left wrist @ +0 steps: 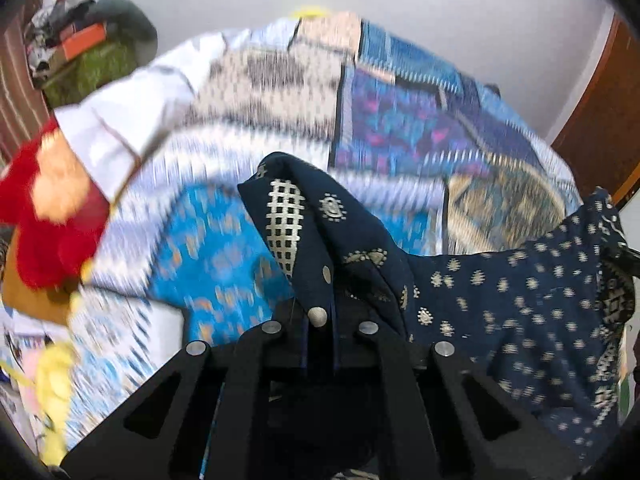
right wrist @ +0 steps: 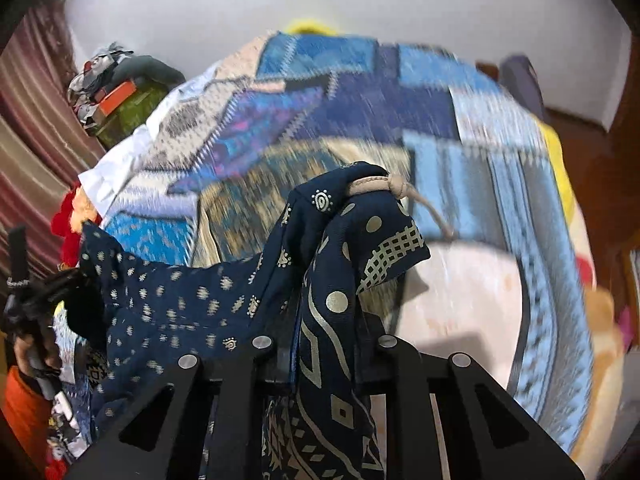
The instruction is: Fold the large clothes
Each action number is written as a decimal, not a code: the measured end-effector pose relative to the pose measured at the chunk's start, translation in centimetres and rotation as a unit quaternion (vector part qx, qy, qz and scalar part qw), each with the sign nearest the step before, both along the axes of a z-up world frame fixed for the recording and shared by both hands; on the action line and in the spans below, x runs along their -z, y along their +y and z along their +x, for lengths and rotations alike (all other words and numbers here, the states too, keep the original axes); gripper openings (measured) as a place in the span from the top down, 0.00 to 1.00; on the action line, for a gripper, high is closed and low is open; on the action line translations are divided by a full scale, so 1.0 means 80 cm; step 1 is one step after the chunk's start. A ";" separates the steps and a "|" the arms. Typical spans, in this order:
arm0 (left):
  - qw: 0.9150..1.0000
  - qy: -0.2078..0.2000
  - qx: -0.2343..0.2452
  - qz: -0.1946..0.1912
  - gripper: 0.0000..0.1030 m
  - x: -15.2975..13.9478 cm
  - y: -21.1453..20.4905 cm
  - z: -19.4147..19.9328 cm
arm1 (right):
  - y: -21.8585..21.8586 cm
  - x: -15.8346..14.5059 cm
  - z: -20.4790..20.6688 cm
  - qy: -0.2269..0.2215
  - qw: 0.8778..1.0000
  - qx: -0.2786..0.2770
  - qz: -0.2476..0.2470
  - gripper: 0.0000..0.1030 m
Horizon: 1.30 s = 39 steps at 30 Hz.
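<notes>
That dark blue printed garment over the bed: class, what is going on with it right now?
A person holds a two-finger gripper in each hand, and both are shut on the navy printed garment. The left gripper pinches one edge and the right gripper pinches another, near a beige drawstring. The cloth hangs between them above the patchwork bedspread. It is lifted but not yet folded.

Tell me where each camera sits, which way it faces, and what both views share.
Left wrist: on the left gripper, facing down over its black fingers, shut on the navy gold-printed garment.
Right wrist: on the right gripper, facing likewise, shut on that garment; a hand shows at left.
Shared: garment, blue patchwork bedspread.
</notes>
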State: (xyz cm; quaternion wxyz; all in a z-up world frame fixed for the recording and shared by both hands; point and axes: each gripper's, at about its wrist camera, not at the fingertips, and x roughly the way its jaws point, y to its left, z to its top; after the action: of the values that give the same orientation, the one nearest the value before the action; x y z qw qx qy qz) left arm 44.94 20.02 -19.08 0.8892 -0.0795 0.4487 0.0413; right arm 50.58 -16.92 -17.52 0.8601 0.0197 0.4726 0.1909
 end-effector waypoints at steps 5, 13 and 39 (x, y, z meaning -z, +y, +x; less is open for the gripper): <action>1.000 -0.003 -0.012 0.029 0.93 -0.003 0.009 0.035 | 0.034 -0.011 0.037 -0.035 0.999 -0.002 -0.040 0.85; 0.996 0.058 -0.061 -0.019 0.90 0.078 0.063 0.080 | 0.040 0.050 0.080 -0.014 0.995 0.016 -0.097 0.81; 0.999 -0.021 -0.007 0.038 0.41 -0.054 0.015 -0.073 | -0.005 -0.074 -0.082 -0.082 0.993 0.010 -0.086 0.24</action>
State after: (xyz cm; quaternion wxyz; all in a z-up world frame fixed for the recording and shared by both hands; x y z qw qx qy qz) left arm 39.07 21.18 -14.78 0.9007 -0.0498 0.4270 0.0626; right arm 44.06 -17.35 -11.63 0.8965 -0.0653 0.4145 0.1422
